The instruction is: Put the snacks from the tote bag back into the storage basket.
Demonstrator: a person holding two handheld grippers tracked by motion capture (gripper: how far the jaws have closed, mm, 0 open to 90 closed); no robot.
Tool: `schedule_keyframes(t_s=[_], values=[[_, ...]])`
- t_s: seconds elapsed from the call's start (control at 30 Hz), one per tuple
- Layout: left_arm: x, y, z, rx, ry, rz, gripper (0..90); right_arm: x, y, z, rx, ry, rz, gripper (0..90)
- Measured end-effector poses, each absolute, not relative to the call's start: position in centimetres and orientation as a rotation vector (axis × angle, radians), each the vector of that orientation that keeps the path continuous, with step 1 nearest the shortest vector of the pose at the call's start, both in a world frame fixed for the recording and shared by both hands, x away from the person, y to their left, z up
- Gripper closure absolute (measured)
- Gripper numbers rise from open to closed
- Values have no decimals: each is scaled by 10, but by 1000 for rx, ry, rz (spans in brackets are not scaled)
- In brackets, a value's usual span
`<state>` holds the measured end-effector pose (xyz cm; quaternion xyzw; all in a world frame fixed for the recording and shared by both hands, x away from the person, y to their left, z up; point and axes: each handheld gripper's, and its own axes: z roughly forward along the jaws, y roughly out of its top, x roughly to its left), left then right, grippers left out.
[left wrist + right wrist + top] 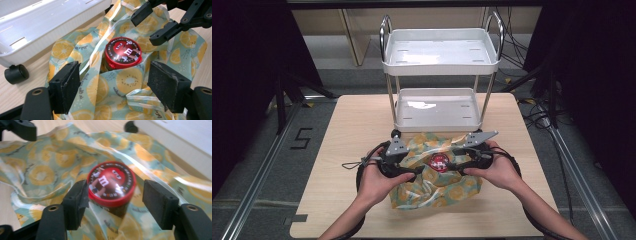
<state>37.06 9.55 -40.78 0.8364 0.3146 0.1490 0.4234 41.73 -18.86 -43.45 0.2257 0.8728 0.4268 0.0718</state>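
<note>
Lemon-print plastic bag (437, 180) is spread crumpled on the wooden tabletop (347, 135), just in front of a white two-tier trolley (439, 107) whose black caster (16, 74) is seen beside the bag's edge. A red-lidded M&M's jar (438, 162) is seated upright in the bag's folds, with the printed lid (123, 51) exposed and the body wrapped by the film.

The left tool (412, 172) is held at the bag's left side; in the left gripper view its jaws are spread wide over the bag, with nothing gripped, the jar lying beyond them. The right tool (455, 167) is held at the bag's right side; in the right gripper view its jaws are parted on either side of the jar (111, 186), the left jaw just beside the lid's rim, the right jaw apart from it.
</note>
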Motion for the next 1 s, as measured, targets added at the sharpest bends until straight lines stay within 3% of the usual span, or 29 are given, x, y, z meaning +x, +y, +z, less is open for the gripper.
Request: schedule_keyframes(t_s=[0.23,1.0], values=[[376,92,-410,2099,791,365,251,430,-182,-440,503,2753,1233,312],[379,89,-414,2096,792,344,247,444,-179,-462,402,2767,1192,256]])
